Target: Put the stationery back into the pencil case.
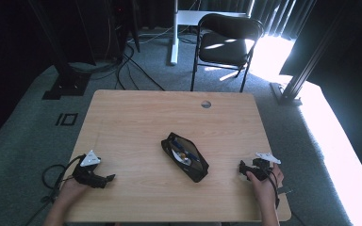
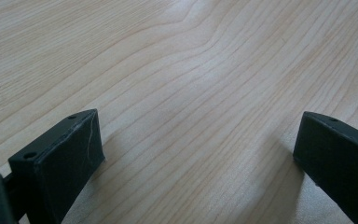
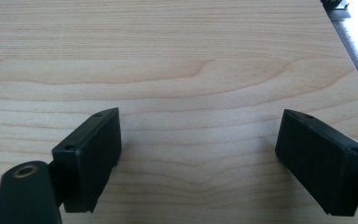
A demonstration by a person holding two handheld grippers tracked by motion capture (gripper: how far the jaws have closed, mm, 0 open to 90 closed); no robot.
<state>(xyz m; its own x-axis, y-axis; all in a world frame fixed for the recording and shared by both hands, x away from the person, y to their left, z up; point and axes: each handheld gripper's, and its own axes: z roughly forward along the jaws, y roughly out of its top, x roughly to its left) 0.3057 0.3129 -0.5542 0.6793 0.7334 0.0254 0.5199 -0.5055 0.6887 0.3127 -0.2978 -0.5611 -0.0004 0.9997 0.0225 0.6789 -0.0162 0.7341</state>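
Both grippers rest spread and empty on the counter [image 1: 136, 117], left gripper [image 1: 109, 178] and right gripper [image 1: 241, 167] flanking the open pencil case [image 1: 185, 157]; likely next, one reaches in toward it.

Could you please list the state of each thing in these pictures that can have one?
Black fabric pencil case: unzipped, lying open on the table, pens visible inside.
Left gripper: jaws open, nothing between them, low over bare wood.
Right gripper: jaws open, nothing between them, low over bare wood.
Light wooden table: level, bearing the case between the two grippers.
Black metal chair: upright, unoccupied, beyond the table.
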